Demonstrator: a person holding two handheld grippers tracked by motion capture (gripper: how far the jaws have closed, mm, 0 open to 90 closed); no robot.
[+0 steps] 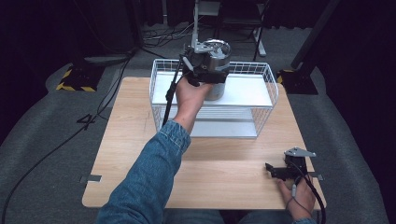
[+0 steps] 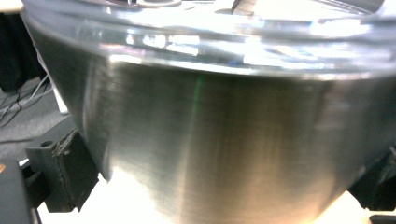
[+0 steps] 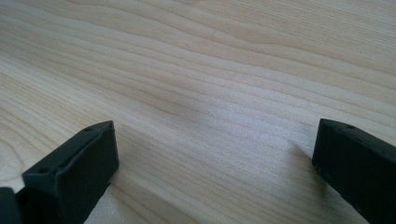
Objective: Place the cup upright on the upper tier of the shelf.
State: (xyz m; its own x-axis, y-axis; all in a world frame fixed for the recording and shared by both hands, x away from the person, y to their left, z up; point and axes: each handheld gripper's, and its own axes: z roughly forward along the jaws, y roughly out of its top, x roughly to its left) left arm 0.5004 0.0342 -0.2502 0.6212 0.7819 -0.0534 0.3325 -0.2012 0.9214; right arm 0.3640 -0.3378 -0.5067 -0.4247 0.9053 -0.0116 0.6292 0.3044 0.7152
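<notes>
I am working over the desk, holding the left claw clamped around a steel pot on the wire rack's upper shelf. I am keeping it level, I judge. The right claw is resting wide open, empty.

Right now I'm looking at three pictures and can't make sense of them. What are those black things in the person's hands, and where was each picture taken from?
There is no robot here: a person holds a hand-held two-jaw gripper in each hand. The high view looks down on a wooden table bearing a white wire rack. The left gripper grips a lidded steel pot on the rack's upper shelf; its own camera sees the pot's brushed wall close up between the jaws. The right gripper rests low at the table's near right corner, jaws apart and empty; its camera looks along them at bare wood.
</notes>
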